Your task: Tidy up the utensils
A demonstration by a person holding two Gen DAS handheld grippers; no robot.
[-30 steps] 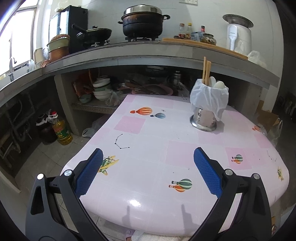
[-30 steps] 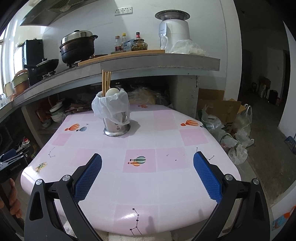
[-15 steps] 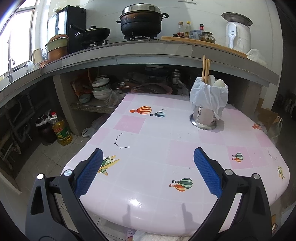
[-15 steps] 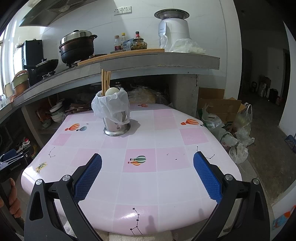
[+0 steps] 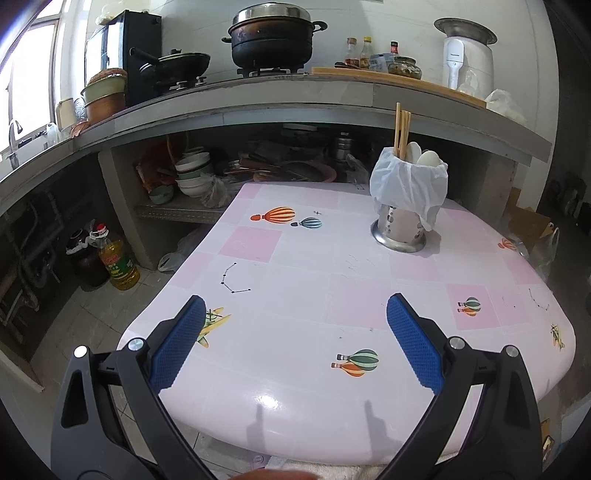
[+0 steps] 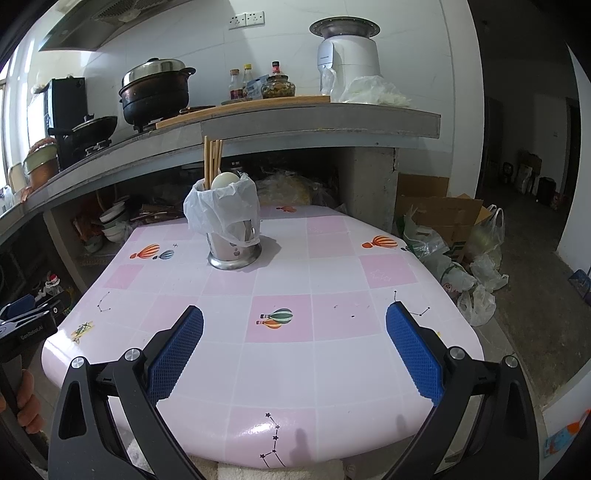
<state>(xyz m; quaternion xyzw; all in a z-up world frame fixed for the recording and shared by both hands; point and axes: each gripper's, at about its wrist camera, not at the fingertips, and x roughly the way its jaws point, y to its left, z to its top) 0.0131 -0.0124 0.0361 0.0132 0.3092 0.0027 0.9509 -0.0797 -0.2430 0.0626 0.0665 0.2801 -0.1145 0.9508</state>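
Both views have drawn back slightly from the utensil holder (image 5: 402,218); both tongs gape wide, empty.

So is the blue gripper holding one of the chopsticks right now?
No, both the left gripper and right gripper are open and empty, while the chopsticks stand in the metal holder.

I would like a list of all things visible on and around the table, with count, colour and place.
utensil holder: one, steel, far part of table, white plastic bag over its rim
chopsticks: several, wooden, upright in holder
spoons: two, white, in holder
table: one, pink-white tiles
lidded pot: one, black, on stove
oil bottle: one, yellow, floor
left gripper: open, empty
right gripper: open, empty
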